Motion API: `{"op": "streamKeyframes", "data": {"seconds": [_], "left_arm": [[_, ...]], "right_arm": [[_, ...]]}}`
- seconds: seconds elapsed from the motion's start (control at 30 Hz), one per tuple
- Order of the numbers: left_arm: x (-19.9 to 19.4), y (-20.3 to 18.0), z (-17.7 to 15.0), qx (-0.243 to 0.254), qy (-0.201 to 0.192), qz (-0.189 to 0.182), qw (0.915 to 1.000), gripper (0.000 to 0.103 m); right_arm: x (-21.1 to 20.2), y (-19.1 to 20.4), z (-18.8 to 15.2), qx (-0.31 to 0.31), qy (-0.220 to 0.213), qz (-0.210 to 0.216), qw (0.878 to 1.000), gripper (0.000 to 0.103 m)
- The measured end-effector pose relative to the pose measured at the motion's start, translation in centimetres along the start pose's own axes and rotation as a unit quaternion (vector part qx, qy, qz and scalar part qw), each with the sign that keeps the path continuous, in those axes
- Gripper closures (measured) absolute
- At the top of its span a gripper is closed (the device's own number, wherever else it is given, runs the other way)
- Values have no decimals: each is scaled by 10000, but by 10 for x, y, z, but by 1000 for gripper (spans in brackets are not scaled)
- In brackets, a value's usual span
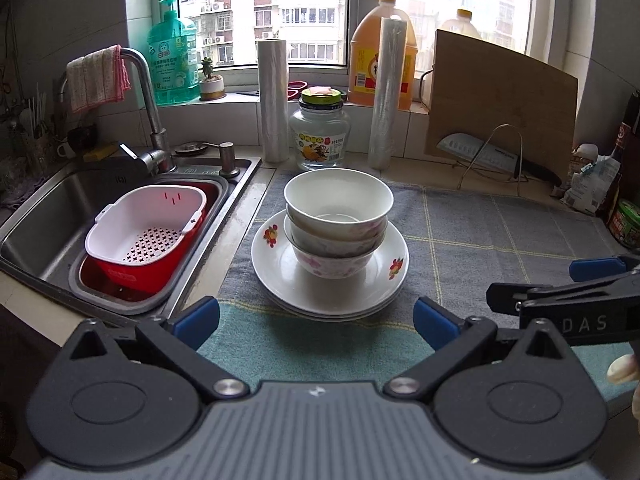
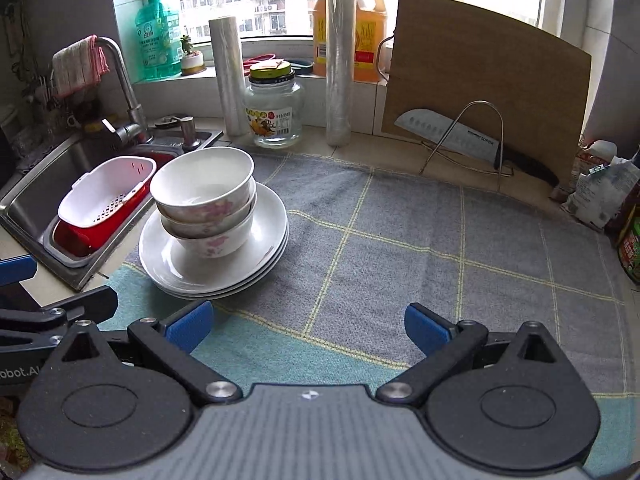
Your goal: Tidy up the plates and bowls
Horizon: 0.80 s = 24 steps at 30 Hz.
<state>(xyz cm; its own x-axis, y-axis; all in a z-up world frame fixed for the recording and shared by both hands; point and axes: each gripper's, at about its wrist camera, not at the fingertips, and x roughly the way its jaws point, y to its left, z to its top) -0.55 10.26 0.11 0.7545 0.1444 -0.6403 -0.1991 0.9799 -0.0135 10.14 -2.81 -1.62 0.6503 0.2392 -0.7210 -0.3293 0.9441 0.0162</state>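
Three white flowered bowls (image 1: pixel 338 220) (image 2: pixel 206 200) sit nested on a stack of white plates (image 1: pixel 276 268) (image 2: pixel 272 216) on the grey checked cloth. My left gripper (image 1: pixel 316 322) hangs open in front of the stack, with nothing between its blue pads. In the left wrist view the right gripper (image 1: pixel 560 284) shows side-on at the right edge. My right gripper (image 2: pixel 308 326) is open over bare cloth to the right of the stack, holding nothing. The left gripper's fingers (image 2: pixel 16 270) poke in at the left edge of the right wrist view.
A steel sink (image 1: pixel 48 216) with a white strainer in a red basin (image 1: pixel 144 236) lies left of the stack. A glass jar (image 1: pixel 320 136), two film rolls, oil jugs, a cutting board (image 2: pixel 480 96) and a cleaver on a wire rack (image 2: pixel 460 140) line the back. Packets and jars crowd the right edge.
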Motion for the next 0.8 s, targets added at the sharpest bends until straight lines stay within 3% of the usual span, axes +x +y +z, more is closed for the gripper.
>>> {"op": "streamKeyframes", "data": {"seconds": [0.23,0.8], "left_arm": [[-19,4,-3,-138,-54,7,9999,1],[-27,3,0,-203,-110,-60,9997,1]], "right_arm": [[-22,4,-5,-43,-202,-96,9997,0],[-29,5,-7,49,-295,-182,9994,0]]}}
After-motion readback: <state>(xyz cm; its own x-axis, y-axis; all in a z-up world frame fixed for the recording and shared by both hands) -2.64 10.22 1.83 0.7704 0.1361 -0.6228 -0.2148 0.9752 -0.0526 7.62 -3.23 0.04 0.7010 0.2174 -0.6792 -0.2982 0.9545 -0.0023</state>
